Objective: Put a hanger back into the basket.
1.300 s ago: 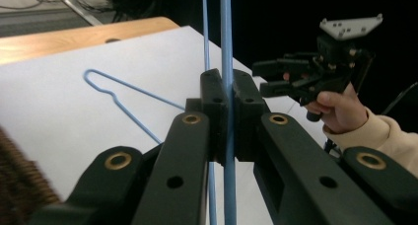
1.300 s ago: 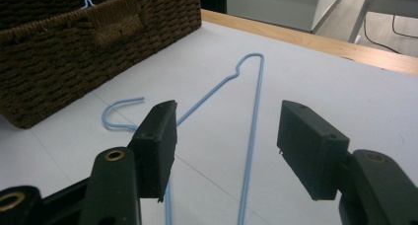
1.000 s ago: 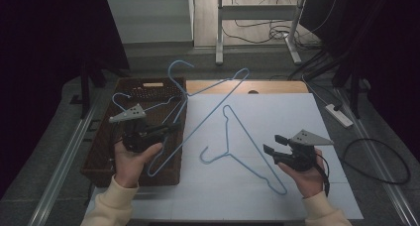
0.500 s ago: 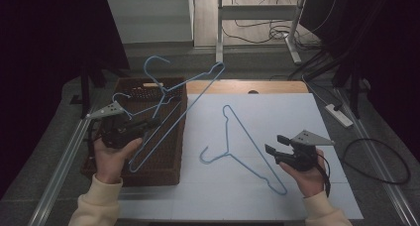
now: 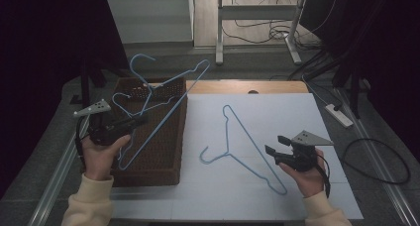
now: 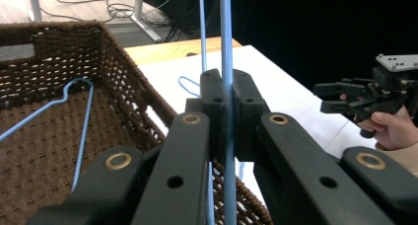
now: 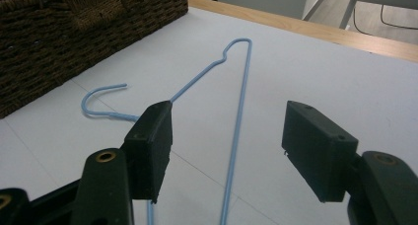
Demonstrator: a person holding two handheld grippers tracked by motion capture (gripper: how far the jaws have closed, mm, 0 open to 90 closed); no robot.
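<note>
My left gripper is shut on a thin blue wire hanger, held tilted above the brown wicker basket at the table's left. A second blue hanger lies inside the basket. A third blue hanger lies flat on the white table sheet. My right gripper hovers open just right of that hanger's lower end, jaws wide apart with the wire between them in its view.
The basket's wall stands left of the flat hanger. Bare wood table edge runs along the back. Beyond are a desk frame, floor cables and a power strip. The right hand and its gripper sit across the sheet.
My left gripper has carried its hanger leftward from over the sheet to above the basket. The right gripper and the flat hanger have stayed put.
</note>
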